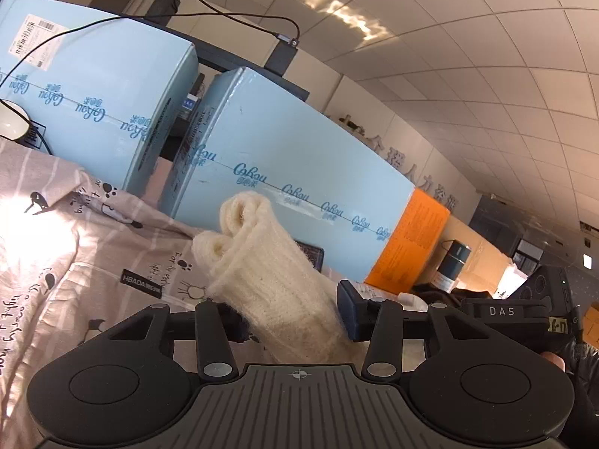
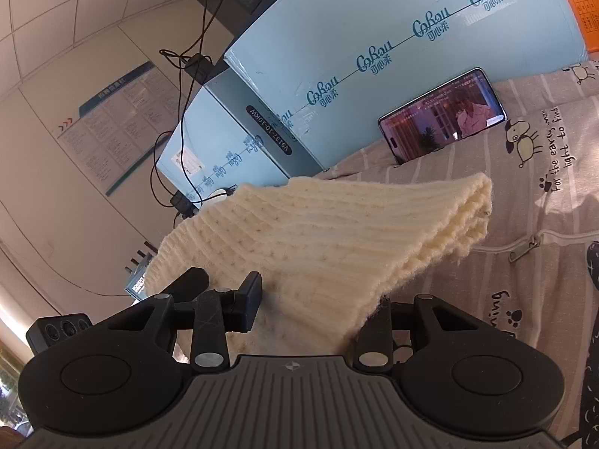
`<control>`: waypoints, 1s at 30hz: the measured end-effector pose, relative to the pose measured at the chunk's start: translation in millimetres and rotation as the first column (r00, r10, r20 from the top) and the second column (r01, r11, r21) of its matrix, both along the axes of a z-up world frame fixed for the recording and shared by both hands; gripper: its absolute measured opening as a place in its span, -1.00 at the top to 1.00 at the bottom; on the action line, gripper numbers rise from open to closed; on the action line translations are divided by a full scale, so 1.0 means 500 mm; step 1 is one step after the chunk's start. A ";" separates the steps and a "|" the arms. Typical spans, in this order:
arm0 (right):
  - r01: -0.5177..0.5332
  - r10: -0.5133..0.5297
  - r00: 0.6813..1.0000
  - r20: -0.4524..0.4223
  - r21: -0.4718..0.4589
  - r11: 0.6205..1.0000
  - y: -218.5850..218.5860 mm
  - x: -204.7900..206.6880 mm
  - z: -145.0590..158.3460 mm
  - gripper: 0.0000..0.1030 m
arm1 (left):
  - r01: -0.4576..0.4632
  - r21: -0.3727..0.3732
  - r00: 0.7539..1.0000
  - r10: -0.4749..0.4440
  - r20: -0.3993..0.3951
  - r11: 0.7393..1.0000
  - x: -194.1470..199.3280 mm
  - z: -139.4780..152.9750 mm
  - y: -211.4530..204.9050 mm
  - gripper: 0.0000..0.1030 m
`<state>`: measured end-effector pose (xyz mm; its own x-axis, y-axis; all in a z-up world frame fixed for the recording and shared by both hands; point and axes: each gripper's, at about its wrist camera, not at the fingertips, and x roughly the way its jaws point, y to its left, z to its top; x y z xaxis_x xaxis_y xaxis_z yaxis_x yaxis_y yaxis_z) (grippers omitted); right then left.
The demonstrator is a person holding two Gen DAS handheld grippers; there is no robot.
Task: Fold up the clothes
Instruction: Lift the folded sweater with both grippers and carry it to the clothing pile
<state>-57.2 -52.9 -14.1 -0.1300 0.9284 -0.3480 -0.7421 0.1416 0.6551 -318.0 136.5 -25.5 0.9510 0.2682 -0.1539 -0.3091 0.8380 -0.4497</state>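
the left gripper (image 1: 290, 316) has its fingers closed in on a cream knitted garment (image 1: 262, 277), which passes between them; the blue pad of one finger (image 1: 350, 312) presses its right side while the other finger is mostly buried in the wool. seen from the left wrist, the garment is folded into a thick bundle that rises away from the gripper, its doubled end showing two rounded loops of layered knit at the top. the right gripper (image 2: 318, 305) likewise clamps the same cream knitted garment (image 2: 318, 239): one finger (image 2: 251, 303) sits against the cloth at the left, the other is hidden under the fabric edge at the right. from the right wrist, the knit spreads out wide and lifted above the bed sheet (image 2: 543, 202), with its ribbed, layered hem pointing toward the right.

the sheet is grey-pink, striped, printed with cartoon dogs, paw marks and english text, and has a zipper (image 2: 524, 249) showing. pale blue cardboard boxes (image 1: 284, 172) stand behind the bedding. a phone (image 2: 441, 116) with a lit screen leans against one box. black cables (image 2: 187, 112) run over the boxes. the other handheld device (image 1: 524, 310), marked das, shows at the right of the left wrist view.
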 end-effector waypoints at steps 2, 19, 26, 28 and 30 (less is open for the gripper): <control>-0.022 0.022 1.000 0.020 0.001 1.000 0.034 -0.030 0.016 0.30 | -0.053 0.014 0.998 0.052 0.020 0.999 -0.033 0.009 0.011 0.19; -0.205 0.177 0.971 0.159 0.179 0.962 0.341 -0.225 0.157 0.30 | -0.481 0.145 0.858 0.430 0.282 0.864 -0.218 0.137 0.130 0.19; -0.189 0.165 0.975 0.150 0.164 0.968 0.441 -0.245 0.137 0.30 | -0.520 -0.025 0.795 0.494 0.351 0.854 -0.226 0.071 0.242 0.21; -0.178 0.153 0.974 0.169 0.143 0.974 0.466 -0.246 0.120 0.30 | -0.511 -0.054 0.794 0.495 0.353 0.858 -0.225 0.045 0.270 0.21; -0.177 0.150 0.969 0.194 0.129 0.976 0.495 -0.245 0.101 0.30 | -0.519 -0.052 0.799 0.506 0.325 0.853 -0.226 0.029 0.292 0.21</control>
<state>-179.6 194.4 36.4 -0.2311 0.9418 -0.2439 -0.8558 -0.0776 0.5114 -430.8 282.5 -10.9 0.6679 0.7292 0.1492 -0.5452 0.6158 -0.5688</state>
